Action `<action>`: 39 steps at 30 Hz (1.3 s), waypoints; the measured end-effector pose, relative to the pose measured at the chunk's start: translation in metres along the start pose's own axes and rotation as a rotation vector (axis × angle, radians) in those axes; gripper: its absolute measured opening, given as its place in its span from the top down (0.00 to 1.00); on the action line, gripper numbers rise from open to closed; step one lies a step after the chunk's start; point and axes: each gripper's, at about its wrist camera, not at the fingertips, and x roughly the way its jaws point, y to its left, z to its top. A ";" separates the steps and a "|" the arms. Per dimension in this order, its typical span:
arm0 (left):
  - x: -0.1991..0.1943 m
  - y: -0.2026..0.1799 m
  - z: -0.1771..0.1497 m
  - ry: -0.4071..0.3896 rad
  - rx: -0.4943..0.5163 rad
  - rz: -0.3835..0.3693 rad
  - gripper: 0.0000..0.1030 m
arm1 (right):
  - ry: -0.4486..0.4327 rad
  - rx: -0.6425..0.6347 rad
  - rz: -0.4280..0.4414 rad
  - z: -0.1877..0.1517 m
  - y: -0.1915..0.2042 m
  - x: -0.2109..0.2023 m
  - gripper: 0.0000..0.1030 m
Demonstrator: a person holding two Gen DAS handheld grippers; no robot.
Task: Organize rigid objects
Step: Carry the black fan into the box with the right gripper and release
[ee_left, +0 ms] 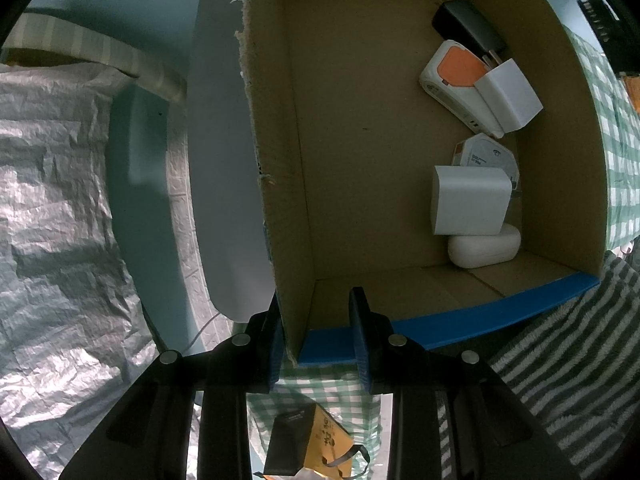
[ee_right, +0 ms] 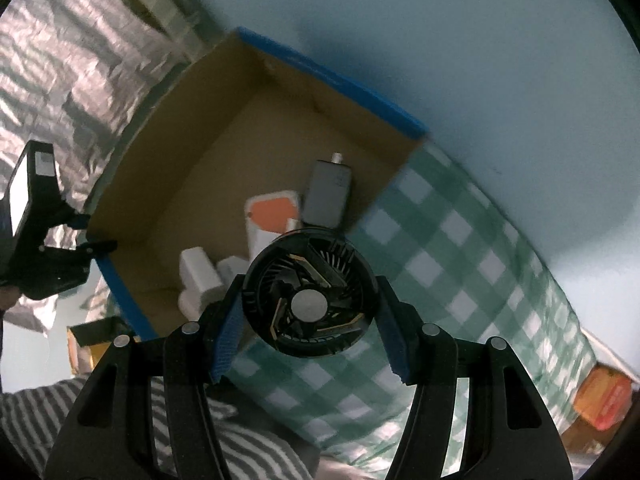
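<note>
A cardboard box (ee_left: 360, 160) with blue-taped rims holds several chargers: a white and orange one (ee_left: 452, 76), a dark one (ee_left: 466, 26), a white cube adapter (ee_left: 468, 200) and a white case (ee_left: 484, 246). My left gripper (ee_left: 318, 340) straddles the box's near left corner, one finger outside the wall, one inside, with a gap beside the inner one. My right gripper (ee_right: 308, 320) is shut on a round black fan (ee_right: 310, 292), held above the box's near edge. The box (ee_right: 200, 152) and the left gripper (ee_right: 52, 256) on its corner show in the right wrist view.
The box stands on a green checked cloth (ee_right: 460, 260). A grey striped towel (ee_left: 568, 360) lies beside it. Crinkled silver sheeting (ee_left: 52, 220) covers the left side. A black and yellow packet (ee_left: 308, 444) lies below the left gripper. An orange packet (ee_right: 604, 400) sits at the far right.
</note>
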 end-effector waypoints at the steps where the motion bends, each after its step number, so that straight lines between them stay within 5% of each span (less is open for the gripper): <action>1: 0.000 0.000 0.000 0.000 0.001 -0.001 0.72 | 0.004 -0.009 0.001 0.001 0.003 0.003 0.40; 29: -0.003 -0.002 0.001 -0.010 0.000 -0.002 0.72 | 0.108 -0.086 0.004 0.004 0.044 0.067 0.40; 39: -0.003 -0.002 0.001 -0.014 -0.002 -0.002 0.72 | 0.082 -0.107 0.007 0.000 0.048 0.057 0.30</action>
